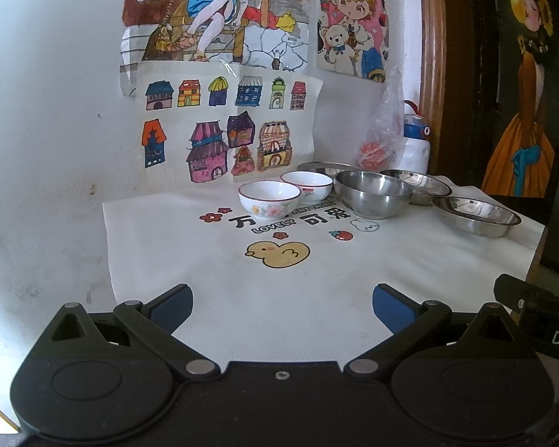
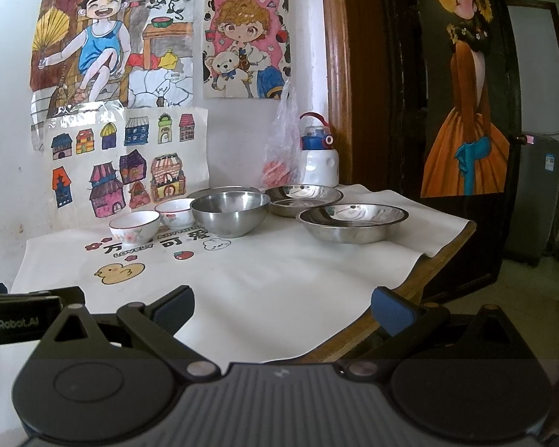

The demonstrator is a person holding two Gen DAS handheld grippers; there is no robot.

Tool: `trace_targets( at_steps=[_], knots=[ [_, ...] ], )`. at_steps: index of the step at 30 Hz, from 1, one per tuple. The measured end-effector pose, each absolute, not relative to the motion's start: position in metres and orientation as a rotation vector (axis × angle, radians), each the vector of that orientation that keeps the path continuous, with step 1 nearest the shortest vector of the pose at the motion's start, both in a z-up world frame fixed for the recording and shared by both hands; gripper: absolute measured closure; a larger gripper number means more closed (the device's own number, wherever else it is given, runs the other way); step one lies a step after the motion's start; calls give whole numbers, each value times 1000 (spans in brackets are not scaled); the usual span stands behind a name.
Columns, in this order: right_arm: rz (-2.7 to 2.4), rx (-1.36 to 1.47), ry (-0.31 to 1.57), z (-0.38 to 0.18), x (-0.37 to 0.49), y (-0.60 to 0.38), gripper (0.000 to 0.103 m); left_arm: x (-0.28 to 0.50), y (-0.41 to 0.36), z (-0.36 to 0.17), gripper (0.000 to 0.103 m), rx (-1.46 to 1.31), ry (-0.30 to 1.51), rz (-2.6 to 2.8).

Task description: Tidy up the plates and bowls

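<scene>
Two white ceramic bowls stand side by side on the cloth: a floral one (image 1: 268,199) (image 2: 135,226) in front and a red-rimmed one (image 1: 307,185) (image 2: 174,211) behind it. A deep steel bowl (image 1: 372,193) (image 2: 230,212) stands to their right. Three steel plates lie around it: one behind (image 1: 326,167) (image 2: 223,190), one at the back right (image 1: 419,185) (image 2: 303,198), one nearest the right edge (image 1: 477,215) (image 2: 352,221). My left gripper (image 1: 282,305) is open and empty, well short of the dishes. My right gripper (image 2: 282,307) is open and empty over the cloth's front right edge.
A white cloth (image 1: 279,290) (image 2: 242,287) with a duck print covers the table. A plastic bag (image 1: 385,130) (image 2: 283,145) and a white bottle with a blue cap (image 1: 415,141) (image 2: 318,156) stand at the back by the wall. The table's right edge (image 2: 447,246) drops to the floor.
</scene>
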State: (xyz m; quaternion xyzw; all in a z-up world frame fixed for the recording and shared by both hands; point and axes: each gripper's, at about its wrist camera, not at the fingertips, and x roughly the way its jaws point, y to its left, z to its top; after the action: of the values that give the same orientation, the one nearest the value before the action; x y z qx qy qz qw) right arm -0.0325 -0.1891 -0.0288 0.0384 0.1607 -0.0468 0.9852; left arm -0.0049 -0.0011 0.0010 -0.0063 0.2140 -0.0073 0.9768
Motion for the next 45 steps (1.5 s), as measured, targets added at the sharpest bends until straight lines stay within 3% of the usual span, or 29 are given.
trace_targets(
  at_steps=[23,45],
  knots=[
    [-149,9,322,-37,44,-249,0,83,-22,15,1,-37,512,-173],
    [-253,90,303,-44,114,-351,0,208,-144,11,1,-38,616,-460]
  ],
)
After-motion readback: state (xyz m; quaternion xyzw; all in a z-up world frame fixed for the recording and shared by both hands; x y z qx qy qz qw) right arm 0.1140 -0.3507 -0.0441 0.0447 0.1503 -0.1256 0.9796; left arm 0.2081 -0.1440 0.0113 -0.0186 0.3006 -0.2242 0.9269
